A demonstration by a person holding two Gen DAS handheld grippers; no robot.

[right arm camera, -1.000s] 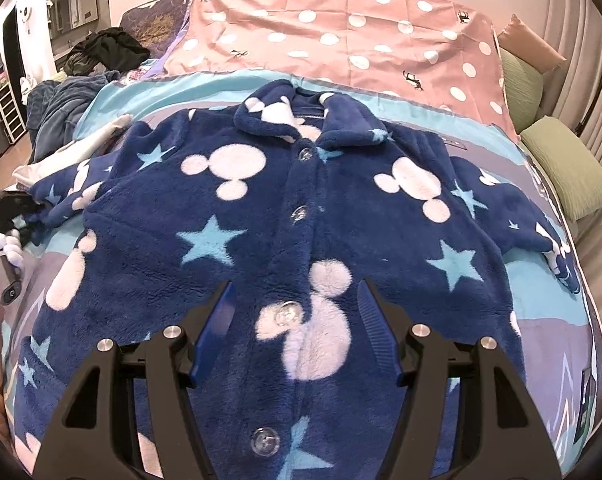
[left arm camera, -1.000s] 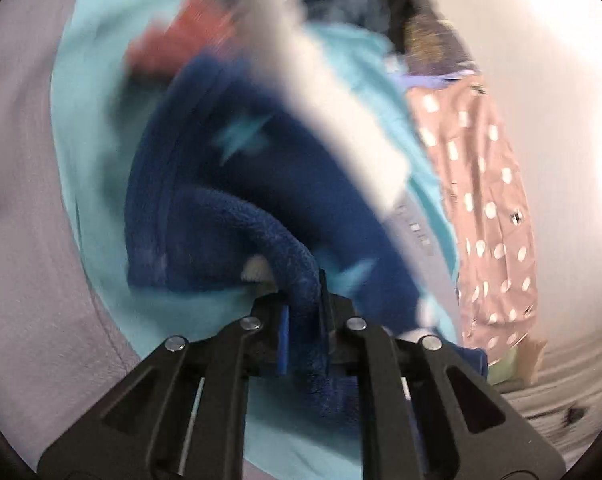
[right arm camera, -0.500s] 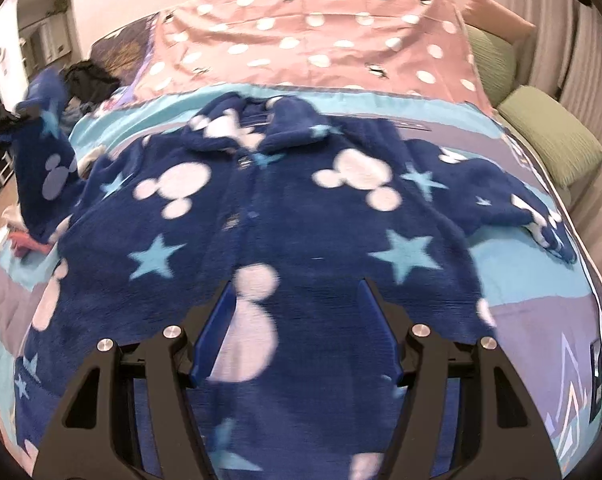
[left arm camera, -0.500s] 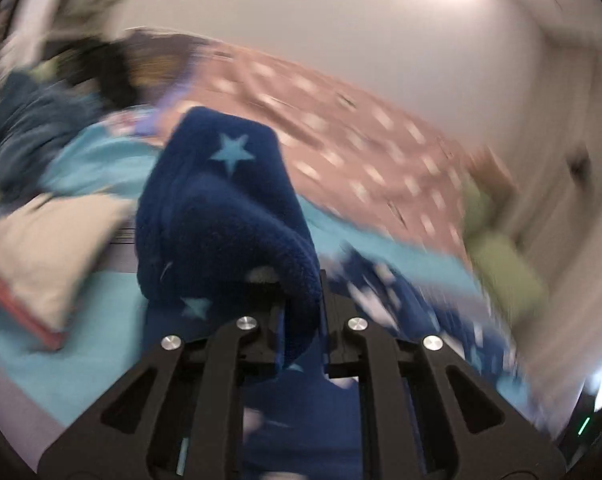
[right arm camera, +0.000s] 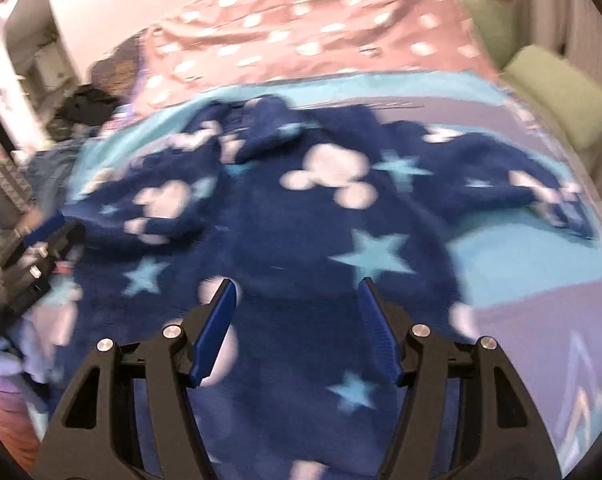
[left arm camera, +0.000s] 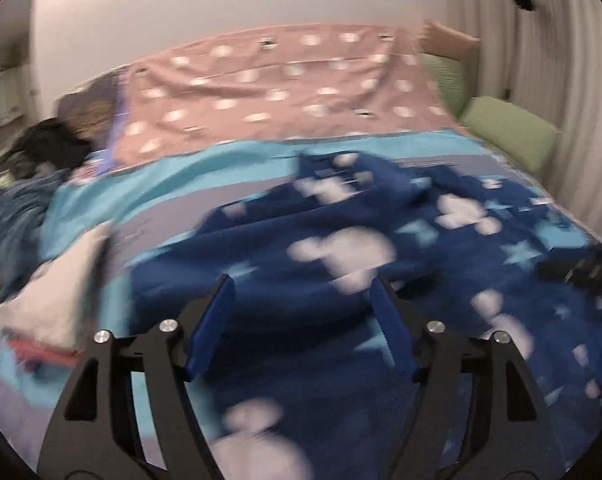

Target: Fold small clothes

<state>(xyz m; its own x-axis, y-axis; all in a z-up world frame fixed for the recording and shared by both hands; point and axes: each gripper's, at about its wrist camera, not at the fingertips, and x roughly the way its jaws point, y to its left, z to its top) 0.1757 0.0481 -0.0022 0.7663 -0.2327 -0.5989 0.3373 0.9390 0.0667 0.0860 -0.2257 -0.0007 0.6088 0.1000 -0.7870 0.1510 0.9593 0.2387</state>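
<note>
Navy fleece jacket [right arm camera: 301, 216] lies spread on the bed [right arm camera: 533, 264], below and ahead of both grippers. Left gripper [left arm camera: 301, 300] jaws have just been opening, nothing between them. Right gripper [right arm camera: 297, 300] hovers released above the jacket's middle.

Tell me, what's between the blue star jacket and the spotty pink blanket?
Only bedsheet, a turquoise band, between jacket and blanket. Both views show it.
</note>
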